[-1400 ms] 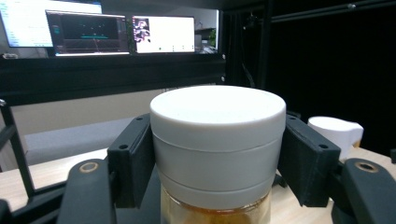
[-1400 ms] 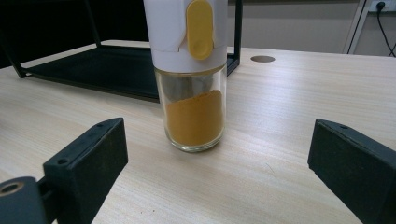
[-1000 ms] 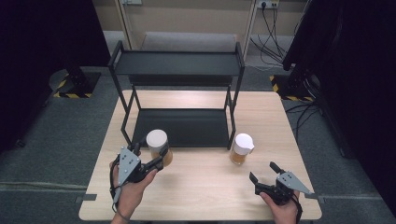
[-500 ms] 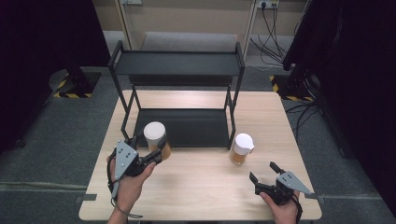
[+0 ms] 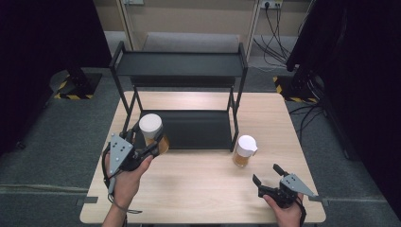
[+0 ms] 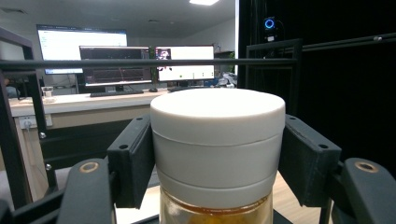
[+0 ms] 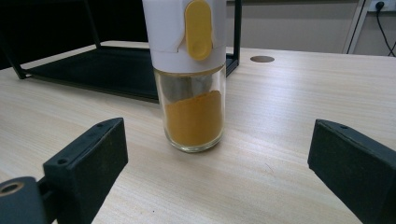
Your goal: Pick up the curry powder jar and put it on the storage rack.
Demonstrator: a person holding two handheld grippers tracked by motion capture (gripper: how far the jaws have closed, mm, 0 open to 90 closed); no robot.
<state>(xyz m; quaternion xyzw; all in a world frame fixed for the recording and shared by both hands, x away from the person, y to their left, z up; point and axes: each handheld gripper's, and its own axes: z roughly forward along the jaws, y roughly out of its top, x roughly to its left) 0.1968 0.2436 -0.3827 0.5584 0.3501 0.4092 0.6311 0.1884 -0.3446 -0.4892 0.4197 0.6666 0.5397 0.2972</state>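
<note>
Left gripper: clenched on a jar; base cut off.
Right gripper: spread wide, empty.
Shaker: top cropped.
Writing: monitors possibly lettered, unreadable.

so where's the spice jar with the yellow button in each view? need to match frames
High view: jar with the yellow button stands on the table right of centre, beside the black rack's right front leg.
Left gripper view: not in it; the jar gripped there is the other one.
Right gripper view: centre, upright between the open jaws, ahead of them.
Shared landmark: the black rack.
</note>
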